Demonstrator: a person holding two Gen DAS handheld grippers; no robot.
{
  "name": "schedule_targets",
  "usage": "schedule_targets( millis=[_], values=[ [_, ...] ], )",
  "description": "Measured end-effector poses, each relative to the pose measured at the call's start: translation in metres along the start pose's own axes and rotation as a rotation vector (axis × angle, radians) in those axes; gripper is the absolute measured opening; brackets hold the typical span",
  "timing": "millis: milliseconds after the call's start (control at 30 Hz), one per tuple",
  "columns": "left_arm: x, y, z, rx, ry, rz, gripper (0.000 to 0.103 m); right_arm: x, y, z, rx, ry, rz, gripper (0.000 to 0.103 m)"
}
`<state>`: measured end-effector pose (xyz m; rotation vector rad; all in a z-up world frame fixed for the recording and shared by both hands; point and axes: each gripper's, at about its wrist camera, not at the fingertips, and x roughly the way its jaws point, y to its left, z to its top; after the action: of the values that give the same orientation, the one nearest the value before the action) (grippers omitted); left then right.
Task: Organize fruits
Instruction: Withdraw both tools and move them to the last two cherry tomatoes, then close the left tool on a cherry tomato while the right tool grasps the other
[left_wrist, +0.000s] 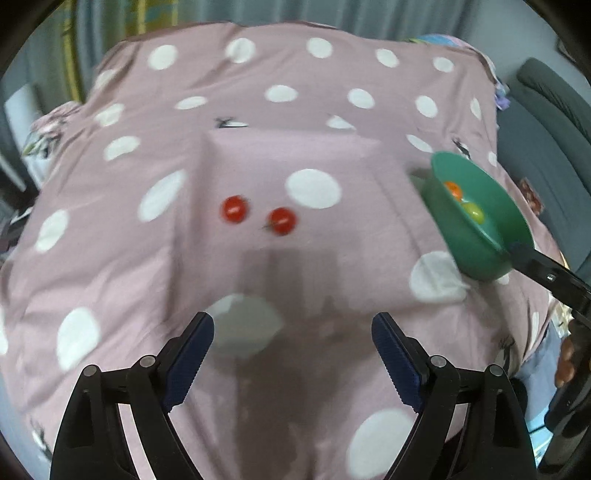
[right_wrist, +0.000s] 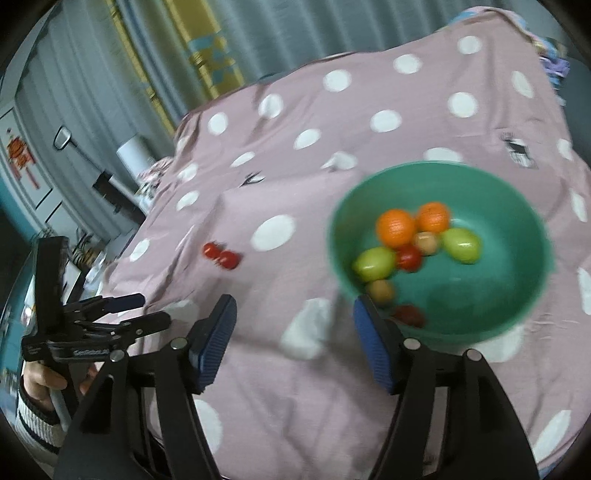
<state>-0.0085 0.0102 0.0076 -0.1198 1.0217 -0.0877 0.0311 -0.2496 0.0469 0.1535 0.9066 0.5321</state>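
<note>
Spread fingers (left_wrist: 201, 354) above two red tomatoes (left_wrist: 258, 215)

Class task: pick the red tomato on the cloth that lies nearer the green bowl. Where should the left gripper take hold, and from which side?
Probably from above, left gripper open, pads across the round middle of the nearer tomato. Turn the jaws so neither finger wedges against the other tomato close beside it.
</note>
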Motion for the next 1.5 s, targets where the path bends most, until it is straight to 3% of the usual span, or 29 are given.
schedule_targets(
  millis=[333, 567, 867, 1133, 1500],
  values=[
    [-0.06, 0.064, -0.03, -0.11, -0.096, 0.105, 0.088, 0.066, 0.082, 0.011, -0.112, 0.119, 0.167, 0.066],
    [-0.072, 0.084, -0.022, -0.116, -0.139, 0.134, 0.088, 0.1, 0.099, 0.022, -0.139, 0.168, 0.149, 0.065],
    [-0.034, 0.08, 0.002, -0.054, -0.127, 0.056, 0.088, 0.126, 0.093, 0.032, -0.131, 0.2, 0.089, 0.066],
    [0.003, 0.079, 0.044, 0.003, -0.117, -0.004, 0.088, 0.142, 0.085, 0.041, -0.136, 0.216, 0.035, 0.065],
    [0.035, 0.076, 0.077, 0.073, -0.097, -0.077, 0.088, 0.169, 0.088, 0.049, -0.204, 0.258, 0.044, 0.064]
  ],
)
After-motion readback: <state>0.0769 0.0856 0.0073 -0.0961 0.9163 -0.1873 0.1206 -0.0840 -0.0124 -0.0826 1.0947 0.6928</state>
